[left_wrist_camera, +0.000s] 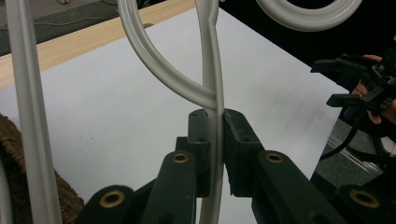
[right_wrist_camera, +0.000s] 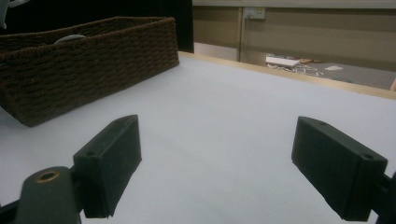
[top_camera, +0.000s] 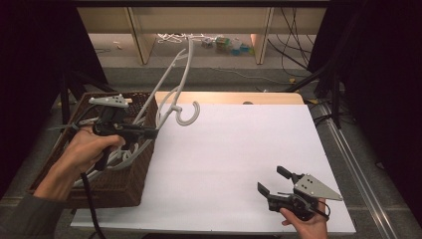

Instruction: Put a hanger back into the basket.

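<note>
You had the left tool (top_camera: 149, 132) clamped on a white plastic hanger (top_camera: 175, 79), its jaws closed on a thin stem just below the point where a curved branch joins it, as the left gripper view showed (left_wrist_camera: 215, 140). In the high view the hanger stood at the upper left of the frame, rising from the brown wicker basket (top_camera: 134, 189), its hook (top_camera: 188, 115) hanging over the near edge of the white surface (top_camera: 234, 164). More white hangers (top_camera: 119, 157) lay in the basket beneath your left hand (top_camera: 87, 149).

The hanger looked light and stiff, but smooth and narrow, so it would likely swivel in a pinch on one thin bar. Gripping near a junction, as you did, seemed sound; the hook or arms could snag the others in the basket.

Your right tool (top_camera: 271, 181) sat at the lower right, jaws wide apart and empty.
</note>
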Motion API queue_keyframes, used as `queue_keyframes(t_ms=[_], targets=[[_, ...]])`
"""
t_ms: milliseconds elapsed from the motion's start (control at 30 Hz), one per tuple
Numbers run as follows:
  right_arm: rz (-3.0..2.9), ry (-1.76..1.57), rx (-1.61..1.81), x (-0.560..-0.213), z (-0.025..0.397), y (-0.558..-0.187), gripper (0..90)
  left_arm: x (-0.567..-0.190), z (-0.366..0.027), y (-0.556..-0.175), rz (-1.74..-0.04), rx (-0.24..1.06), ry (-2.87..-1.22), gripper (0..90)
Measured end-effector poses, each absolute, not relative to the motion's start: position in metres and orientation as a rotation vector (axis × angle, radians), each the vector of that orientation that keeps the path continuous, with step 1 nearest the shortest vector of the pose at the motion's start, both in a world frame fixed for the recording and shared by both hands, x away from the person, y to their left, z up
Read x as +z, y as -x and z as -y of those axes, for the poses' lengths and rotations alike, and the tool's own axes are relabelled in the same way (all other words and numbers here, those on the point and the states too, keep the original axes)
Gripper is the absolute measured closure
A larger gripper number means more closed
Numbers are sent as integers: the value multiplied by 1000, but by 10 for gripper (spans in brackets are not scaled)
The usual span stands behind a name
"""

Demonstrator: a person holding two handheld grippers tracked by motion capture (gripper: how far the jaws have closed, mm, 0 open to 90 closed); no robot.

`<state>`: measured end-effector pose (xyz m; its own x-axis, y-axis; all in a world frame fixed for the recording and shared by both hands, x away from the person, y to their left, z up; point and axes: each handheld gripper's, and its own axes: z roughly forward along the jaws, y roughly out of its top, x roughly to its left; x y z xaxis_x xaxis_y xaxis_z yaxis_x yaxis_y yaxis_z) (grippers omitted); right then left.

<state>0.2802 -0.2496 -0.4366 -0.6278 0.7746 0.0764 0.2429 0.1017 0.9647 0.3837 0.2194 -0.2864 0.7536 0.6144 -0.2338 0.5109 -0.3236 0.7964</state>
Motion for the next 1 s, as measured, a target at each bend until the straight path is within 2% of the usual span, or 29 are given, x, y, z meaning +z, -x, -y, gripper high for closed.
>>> queue_keyframes(t_ms=[1000], targets=[[-1945, -996, 1525, -436, 250, -280, 166, -332, -300, -389, -994, 158, -2064, 819]])
